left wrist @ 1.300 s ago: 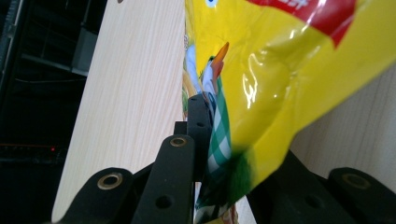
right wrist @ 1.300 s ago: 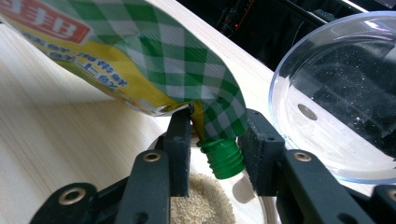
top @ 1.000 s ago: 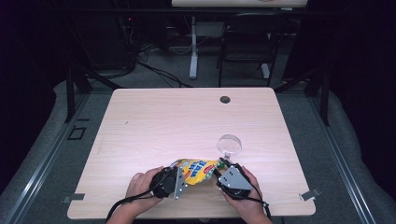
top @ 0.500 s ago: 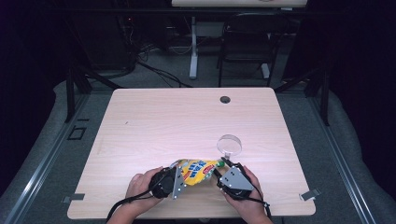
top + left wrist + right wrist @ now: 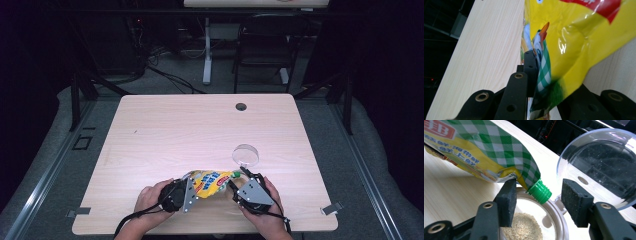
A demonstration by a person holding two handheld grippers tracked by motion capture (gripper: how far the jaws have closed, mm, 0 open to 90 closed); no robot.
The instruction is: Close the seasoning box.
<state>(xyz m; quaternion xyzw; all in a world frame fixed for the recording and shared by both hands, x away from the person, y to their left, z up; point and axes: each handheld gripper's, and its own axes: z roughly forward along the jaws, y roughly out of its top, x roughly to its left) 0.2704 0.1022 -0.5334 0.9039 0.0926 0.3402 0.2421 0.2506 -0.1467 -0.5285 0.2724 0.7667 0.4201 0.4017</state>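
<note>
Pouch [image 5: 486, 152] of glossy yellow foil with green check print and ribbed green screw cap [image 5: 540, 192], pinched at its far end by the closed left claw [image 5: 534, 75], spout end between the jaws of the right claw [image 5: 537, 202], just opened and off the cap. Round clear dish [image 5: 554, 220] under the right claw, holding pale fine grains [image 5: 522, 227]. Clear domed lid [image 5: 599, 165] just beyond, on the light wood-grain counter [image 5: 200, 130].

Both tongs are black. The left tongs [image 5: 192, 187] and right tongs [image 5: 239, 181] each wear a grey three-cornered plate, with brass-ringed screw holes and a thin black cable behind.
</note>
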